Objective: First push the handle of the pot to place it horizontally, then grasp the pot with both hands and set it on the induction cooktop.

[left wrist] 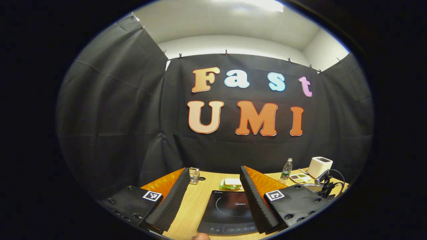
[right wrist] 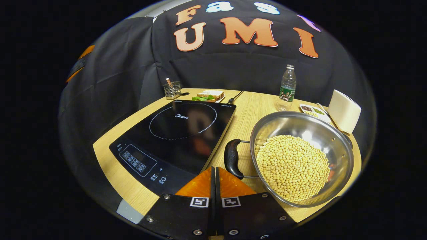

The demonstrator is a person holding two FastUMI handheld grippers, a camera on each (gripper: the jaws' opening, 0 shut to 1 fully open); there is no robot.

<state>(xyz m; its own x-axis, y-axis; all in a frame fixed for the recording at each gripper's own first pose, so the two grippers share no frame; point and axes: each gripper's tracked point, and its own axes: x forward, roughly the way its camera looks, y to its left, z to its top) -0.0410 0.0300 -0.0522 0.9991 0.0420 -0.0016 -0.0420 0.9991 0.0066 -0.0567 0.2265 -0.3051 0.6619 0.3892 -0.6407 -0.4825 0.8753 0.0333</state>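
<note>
A steel pot (right wrist: 320, 133) full of pale beans stands on the wooden table (right wrist: 247, 106), to the right of the black induction cooktop (right wrist: 173, 133). The pot's black side handle (right wrist: 232, 158) points toward the cooktop. My right gripper (right wrist: 214, 171) is shut with nothing between its fingers; its tips sit just in front of and left of that handle, at the cooktop's near corner. In the left gripper view, my left gripper (left wrist: 214, 170) is open wide above the table, with the cooktop (left wrist: 230, 210) between its fingers.
At the back of the table are a sandwich on a plate (right wrist: 208, 95), a glass holder (right wrist: 172, 90), a water bottle (right wrist: 287, 88), a small seasoning tray (right wrist: 312, 109) and a white box (right wrist: 343, 111). A cable (right wrist: 235, 96) runs behind the cooktop.
</note>
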